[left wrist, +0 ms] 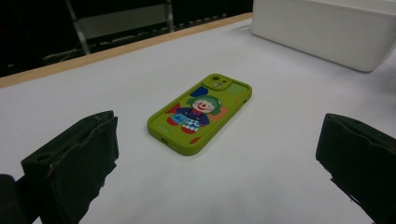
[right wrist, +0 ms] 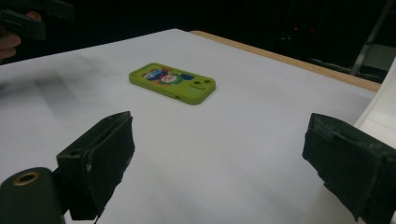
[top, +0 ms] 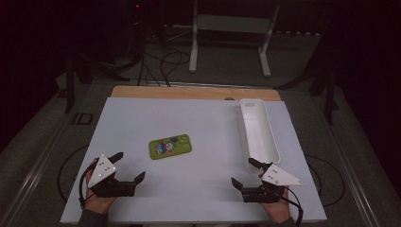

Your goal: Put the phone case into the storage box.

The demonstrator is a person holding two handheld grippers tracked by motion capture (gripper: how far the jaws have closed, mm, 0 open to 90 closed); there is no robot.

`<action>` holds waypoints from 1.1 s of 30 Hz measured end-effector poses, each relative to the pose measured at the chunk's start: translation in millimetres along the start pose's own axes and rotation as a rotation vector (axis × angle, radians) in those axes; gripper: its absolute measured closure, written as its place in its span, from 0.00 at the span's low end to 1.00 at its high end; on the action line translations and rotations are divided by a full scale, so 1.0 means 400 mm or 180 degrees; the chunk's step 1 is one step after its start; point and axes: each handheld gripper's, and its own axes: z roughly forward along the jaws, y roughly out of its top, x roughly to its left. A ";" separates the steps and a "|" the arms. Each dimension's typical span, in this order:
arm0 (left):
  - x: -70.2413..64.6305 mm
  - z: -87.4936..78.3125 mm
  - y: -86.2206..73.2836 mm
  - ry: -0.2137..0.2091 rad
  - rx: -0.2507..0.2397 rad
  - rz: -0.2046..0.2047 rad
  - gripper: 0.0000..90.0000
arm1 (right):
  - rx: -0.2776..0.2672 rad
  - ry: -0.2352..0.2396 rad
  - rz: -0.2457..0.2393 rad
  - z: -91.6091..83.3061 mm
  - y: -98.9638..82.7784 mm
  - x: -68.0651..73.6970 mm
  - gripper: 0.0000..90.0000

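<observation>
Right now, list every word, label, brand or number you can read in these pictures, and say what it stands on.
None can be read.
Green phone case: a cartoon clown picture, no lettering legible.
White tray: plain, no markings.
Left gripper and right gripper: no readable labels.

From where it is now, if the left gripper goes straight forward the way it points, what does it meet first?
Most likely the green phone case, lying flat between the left gripper and the white tray; bare table lies before it.

Right tool (right wrist: 217, 163) jaws wide apart, green phone case (right wrist: 172, 82) flat on white table (right wrist: 243, 130) beyond
</observation>
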 end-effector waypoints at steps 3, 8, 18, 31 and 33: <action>-0.002 0.000 0.000 0.0003 -0.0005 0.0002 0.00 | -0.0001 0.0001 0.0002 0.000 0.000 0.000 0.09; 0.002 -0.002 0.000 0.0013 -0.0009 -0.0013 0.00 | -0.0007 -0.0010 -0.0004 0.000 0.001 0.003 0.09; 0.002 -0.003 0.000 0.0027 -0.0007 -0.0013 0.00 | -0.0010 -0.0025 -0.0032 0.001 0.000 0.000 0.10; -0.002 -0.006 0.005 0.0100 0.0013 -0.0027 0.00 | -0.0048 -0.0111 -0.0012 -0.003 0.002 -0.001 0.10; -0.002 -0.005 0.009 0.0102 0.0021 -0.0019 0.00 | -0.0067 -0.0137 0.0011 -0.006 0.002 -0.005 0.10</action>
